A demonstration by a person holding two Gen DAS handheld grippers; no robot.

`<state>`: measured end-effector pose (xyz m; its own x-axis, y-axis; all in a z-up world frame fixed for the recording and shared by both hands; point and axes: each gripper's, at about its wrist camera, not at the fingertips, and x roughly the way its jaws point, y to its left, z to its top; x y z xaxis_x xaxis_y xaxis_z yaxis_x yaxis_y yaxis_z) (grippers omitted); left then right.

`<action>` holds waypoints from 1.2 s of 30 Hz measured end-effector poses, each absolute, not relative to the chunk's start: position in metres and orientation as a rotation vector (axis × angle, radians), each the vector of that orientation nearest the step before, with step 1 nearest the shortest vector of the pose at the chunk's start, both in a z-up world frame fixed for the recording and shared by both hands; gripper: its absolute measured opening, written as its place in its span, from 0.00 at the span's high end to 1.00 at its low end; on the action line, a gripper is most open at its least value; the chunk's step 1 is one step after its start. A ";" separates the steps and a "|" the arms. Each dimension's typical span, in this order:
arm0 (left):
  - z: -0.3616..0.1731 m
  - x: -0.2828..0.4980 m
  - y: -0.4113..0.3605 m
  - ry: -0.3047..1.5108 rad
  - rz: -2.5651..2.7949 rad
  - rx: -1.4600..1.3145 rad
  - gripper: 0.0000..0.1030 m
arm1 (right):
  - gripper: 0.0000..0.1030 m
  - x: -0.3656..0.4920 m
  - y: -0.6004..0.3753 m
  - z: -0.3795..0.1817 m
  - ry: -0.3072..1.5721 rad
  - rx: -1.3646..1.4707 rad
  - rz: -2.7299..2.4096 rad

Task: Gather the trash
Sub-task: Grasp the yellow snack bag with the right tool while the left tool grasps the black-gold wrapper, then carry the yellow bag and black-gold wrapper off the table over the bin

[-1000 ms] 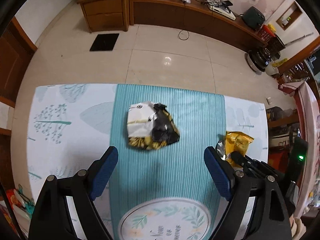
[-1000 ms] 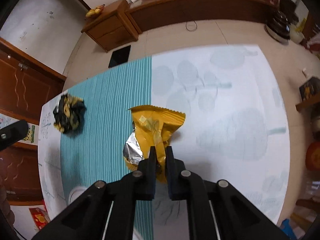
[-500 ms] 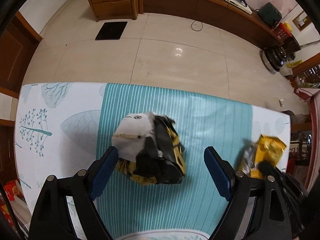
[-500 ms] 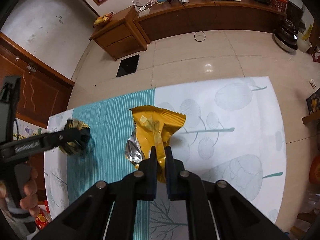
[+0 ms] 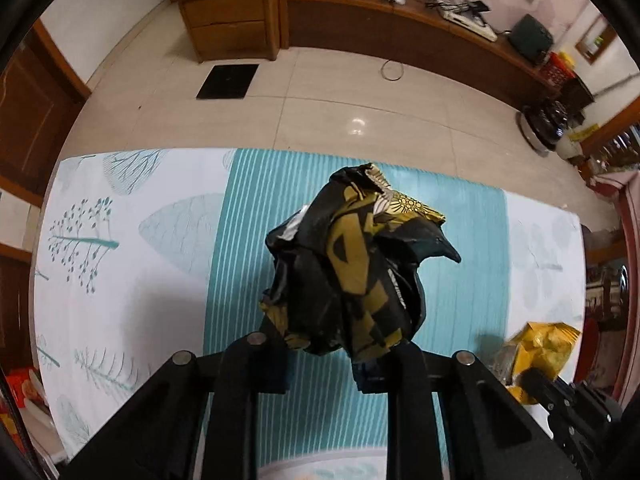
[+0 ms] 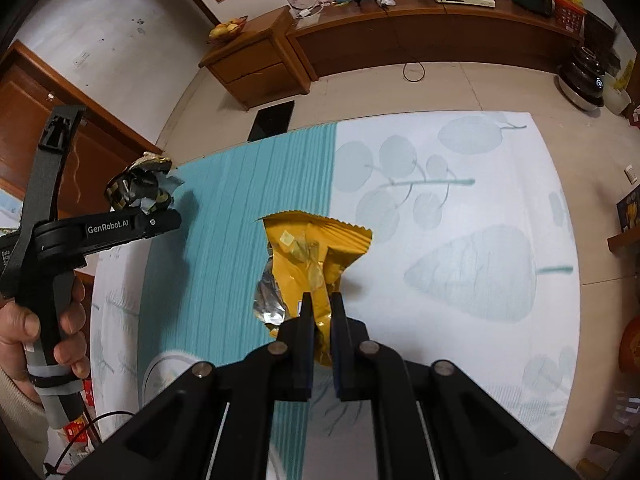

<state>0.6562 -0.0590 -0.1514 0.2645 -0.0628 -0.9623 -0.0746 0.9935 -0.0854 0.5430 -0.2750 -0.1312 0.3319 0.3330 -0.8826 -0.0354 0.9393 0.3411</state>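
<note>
Trash here is two snack wrappers, and each one is already pinched in a gripper. The crumpled black and gold wrapper (image 5: 352,276) sits right between the pads of the left gripper (image 5: 320,364), whose jaws are closing in on it, and the wad bulges out past the fingertips over the teal striped runner (image 5: 452,312) of the tablecloth (image 5: 132,280). From the right wrist camera that same wad (image 6: 140,188) shows up off to the left side, sticking out above the left gripper (image 6: 160,216), with a person's hand (image 6: 44,328) wrapped around its black handle. Can't really tell from either view whether the black wrapper's underside touches the cloth or hangs just above it. The yellow wrapper (image 6: 316,256) is clamped in the right gripper (image 6: 322,316), fingers nearly together with only the thin foil between them, silver inner side showing at its lower left. It hangs over the seam where the teal stripes meet the white leaf-print part of the cloth. In the left wrist view the yellow wrapper (image 5: 536,344) peeks in at the bottom right, well apart from the black one. Past the table edge there's tiled floor (image 5: 320,92) and a long wooden cabinet (image 6: 420,36) along the wall with gadgets and cables on top.
</note>
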 end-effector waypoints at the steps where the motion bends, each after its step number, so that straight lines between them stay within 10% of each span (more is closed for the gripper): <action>1: -0.146 0.646 -0.059 1.297 -0.008 -0.122 0.81 | 0.94 0.539 -0.273 -0.129 1.210 0.286 0.248; 22: -0.021 0.293 -0.017 1.219 -0.390 -0.005 0.81 | 0.94 0.267 -0.219 -0.056 1.110 0.487 0.247; 36: -0.039 0.041 0.022 1.221 -0.545 0.187 0.81 | 0.94 0.010 -0.149 -0.055 1.120 0.540 0.104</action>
<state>0.0405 0.0220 -0.0389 0.2335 -0.2961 -0.9262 0.4913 0.8579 -0.1504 0.0102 -0.1486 -0.0546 0.4457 0.3439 -0.8265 0.1859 0.8676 0.4612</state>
